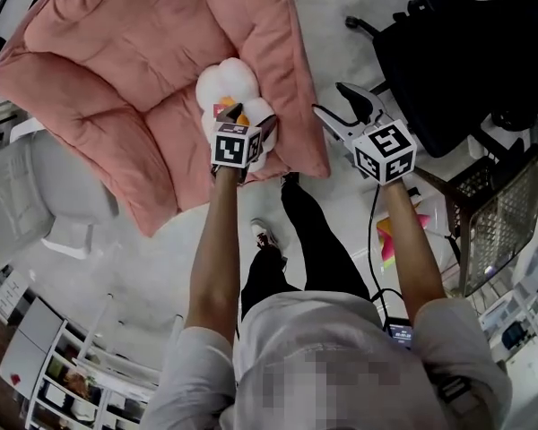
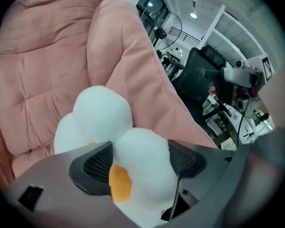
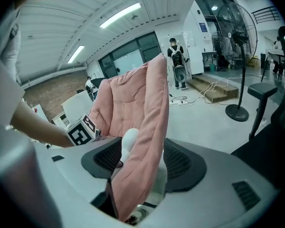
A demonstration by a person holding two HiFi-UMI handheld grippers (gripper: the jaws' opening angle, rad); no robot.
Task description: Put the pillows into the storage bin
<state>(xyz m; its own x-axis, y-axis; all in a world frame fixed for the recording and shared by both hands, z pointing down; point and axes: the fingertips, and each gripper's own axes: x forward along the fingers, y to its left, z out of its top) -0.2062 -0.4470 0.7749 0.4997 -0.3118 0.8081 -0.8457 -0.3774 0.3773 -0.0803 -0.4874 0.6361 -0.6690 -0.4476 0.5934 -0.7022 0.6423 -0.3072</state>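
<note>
Both grippers at the pink cushion [image 1: 134,61]
My left gripper [image 2: 137,163] gapes wide around 1 lobe of the white pillow [image 2: 102,110]; my right gripper [image 3: 137,160] stands open, cushion edge between.

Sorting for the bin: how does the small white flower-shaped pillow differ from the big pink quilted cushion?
The white pillow is small and lobed; the pink cushion is larger, stitched in panels. The pillow has an orange centre; the cushion is all pink. Both look soft.
</note>
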